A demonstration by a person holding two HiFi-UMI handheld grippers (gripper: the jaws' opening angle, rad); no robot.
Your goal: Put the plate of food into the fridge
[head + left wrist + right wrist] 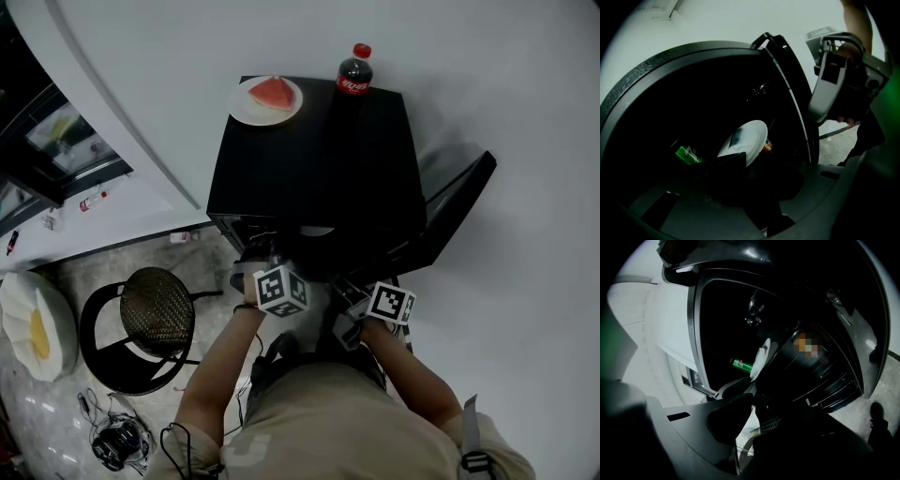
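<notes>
The black mini fridge [309, 159] stands with its door [459, 202] swung open to the right. My left gripper [267, 261] reaches into the opening and is shut on the rim of a white plate [745, 140], which tilts inside the dark cabinet and has a dark patch on it. Only a white sliver of that plate [316, 230] shows from above. A green can [686, 153] lies deeper inside. My right gripper [352, 298] hovers just outside the opening, beside the door, with a narrow gap between its fingers and nothing in it. From there the plate [761, 359] appears edge-on.
On the fridge top sit a plate with a watermelon slice [266, 99] and a cola bottle [354, 73]. A black round stool [155, 314] stands left of the person, with a white seat [33, 328] and cables [117, 436] on the floor.
</notes>
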